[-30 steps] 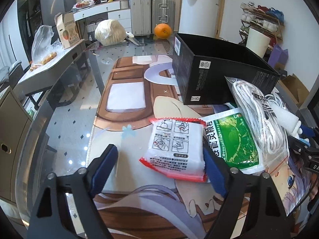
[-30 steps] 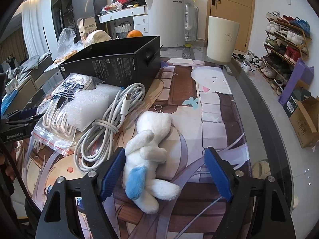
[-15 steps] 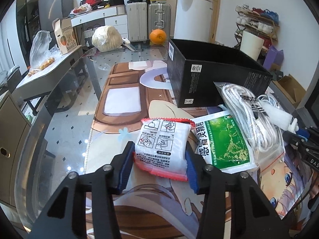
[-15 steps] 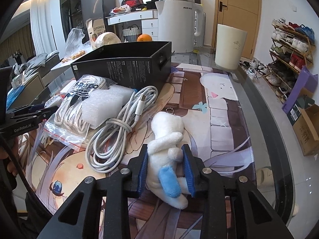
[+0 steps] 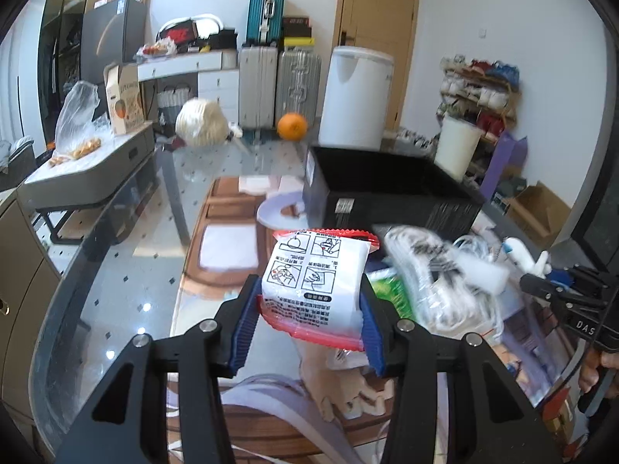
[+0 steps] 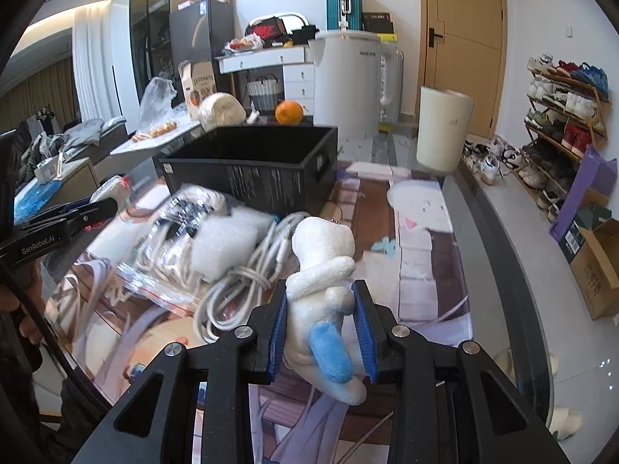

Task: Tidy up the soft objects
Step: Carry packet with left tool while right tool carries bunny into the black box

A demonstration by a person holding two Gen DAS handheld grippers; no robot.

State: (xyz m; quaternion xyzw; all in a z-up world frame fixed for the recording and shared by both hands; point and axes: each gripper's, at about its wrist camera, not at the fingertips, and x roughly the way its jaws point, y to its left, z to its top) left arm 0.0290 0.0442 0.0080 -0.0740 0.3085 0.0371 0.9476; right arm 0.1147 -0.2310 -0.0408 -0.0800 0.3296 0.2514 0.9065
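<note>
Since the earlier frames both your grippers have closed and lifted: the packet and the toy that lay on the mat now hang clear of it between blue pads.

The printed cartoon desk mat (image 6: 418,255) covers the glass tabletop, smooth and flat. At twelve o'clock from your right gripper stands the open rectangular black cardboard box (image 6: 267,162), matte, with small white print too fine to read; in the left wrist view the same box (image 5: 390,193) sits at one o'clock. Behind it is a tall white plastic kettle (image 6: 348,85) with faint grey lettering you cannot make out, and a round orange fruit (image 6: 288,113).

Between the box and your grippers lies a clear zip bag of white cord (image 6: 170,239), blurred, a white foam block (image 6: 224,247) on it, and a loose coil of white cable (image 6: 247,282) at ten o'clock.

Your left gripper (image 5: 309,328) is clamped on the sides of a soft white pillow-shaped packet with red crimped edges (image 5: 315,278), printed with four instruction drawings and black Chinese text. A green printed sachet (image 5: 390,294) lies just right of it.

Your right gripper (image 6: 321,328) squeezes the fuzzy white plush toy with a blue patch (image 6: 321,270) around its middle, head up. "GenRobot.AI" reads on the other tool at nine o'clock.
</note>
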